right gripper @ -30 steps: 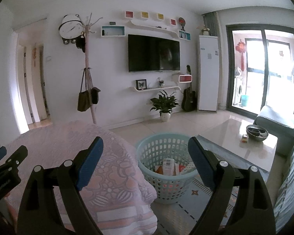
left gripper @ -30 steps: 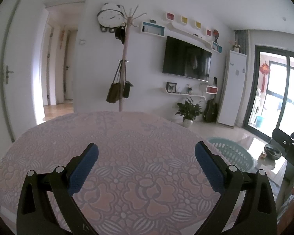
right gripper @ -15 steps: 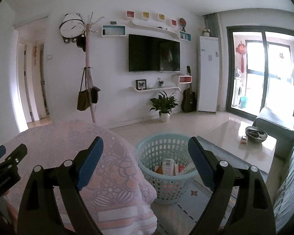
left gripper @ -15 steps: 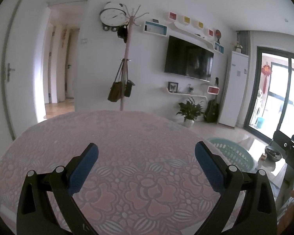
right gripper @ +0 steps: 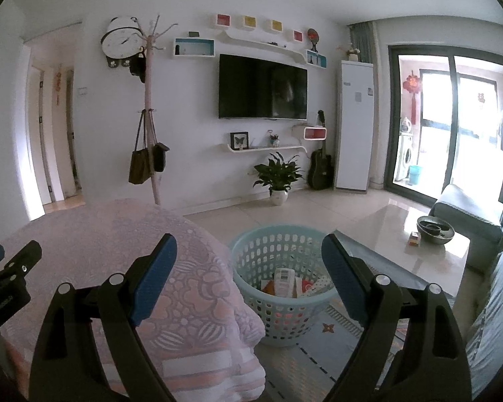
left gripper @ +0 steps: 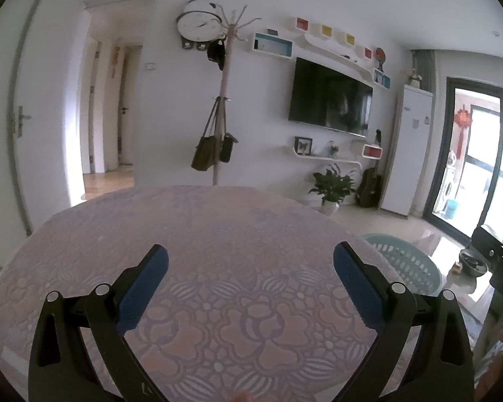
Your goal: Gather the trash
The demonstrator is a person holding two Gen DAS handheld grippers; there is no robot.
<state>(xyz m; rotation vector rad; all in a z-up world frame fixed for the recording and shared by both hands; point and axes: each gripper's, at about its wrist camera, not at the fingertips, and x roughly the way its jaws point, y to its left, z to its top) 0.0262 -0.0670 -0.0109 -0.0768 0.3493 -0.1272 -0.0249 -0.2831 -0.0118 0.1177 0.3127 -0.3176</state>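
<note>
While the trash (right gripper: 283, 281) lies in the bottom of the pale blue basket (right gripper: 251, 251), a white labelled packet upright among orange and red wrappers, nothing sits between my fingers on either side. That basket stands on the floor just beside the draped right edge of the table, on a patterned rug (right gripper: 305, 365). My right gripper (right gripper: 248, 278) hangs above it with its jaws spread wide and empty, one blue pad over the cloth's edge, the other over the basket's far rim. My left gripper (left gripper: 250, 276) is likewise wide apart and holds nothing, poised over the middle of the pink floral tablecloth (left gripper: 218, 234). Beyond the table's far edge stands a coat rack (left gripper: 223, 107) with bags. Past the basket, a glossy coffee table (right gripper: 429, 254) carries a dark bowl (right gripper: 435, 229) near its far corner.
</note>
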